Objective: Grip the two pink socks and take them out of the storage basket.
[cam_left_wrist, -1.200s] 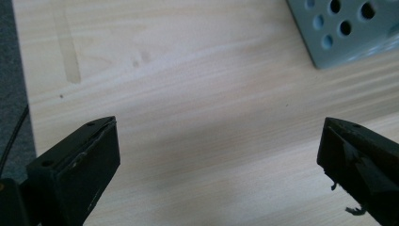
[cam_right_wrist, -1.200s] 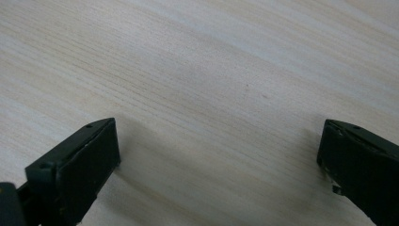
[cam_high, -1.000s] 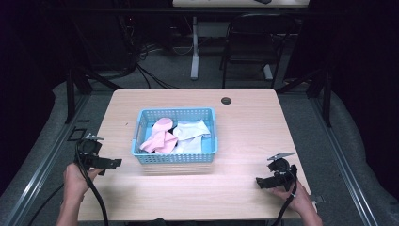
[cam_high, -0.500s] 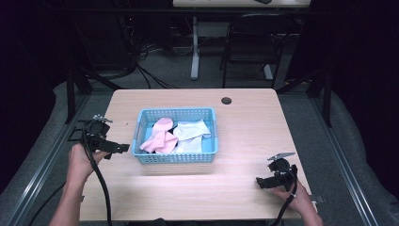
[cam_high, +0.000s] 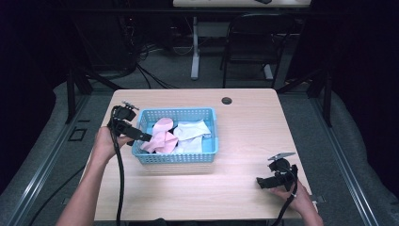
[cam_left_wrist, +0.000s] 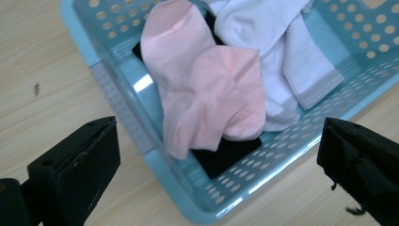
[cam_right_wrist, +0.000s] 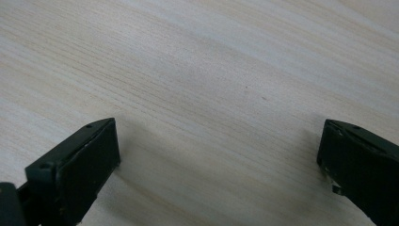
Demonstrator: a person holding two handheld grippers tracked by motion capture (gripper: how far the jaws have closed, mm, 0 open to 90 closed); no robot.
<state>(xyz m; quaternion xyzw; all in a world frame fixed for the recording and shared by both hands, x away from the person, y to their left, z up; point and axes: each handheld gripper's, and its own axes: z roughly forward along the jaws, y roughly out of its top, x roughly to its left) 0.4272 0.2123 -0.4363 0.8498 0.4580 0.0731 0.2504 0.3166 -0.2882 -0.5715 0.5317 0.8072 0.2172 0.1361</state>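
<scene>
left gripper (cam_high: 143, 137) jaws wide apart over basket (cam_high: 209, 153) corner, pink socks (cam_left_wrist: 207, 94) inside | right gripper (cam_high: 262, 182) spread too, bare table (cam_high: 244, 122)

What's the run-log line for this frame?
left tongs: open, at blue basket left rim, above pink socks | right tongs: open, over bare table | white socks: in basket | nothing held

Both grippers' fingers (cam_left_wrist: 70, 165) wide apart.
</scene>
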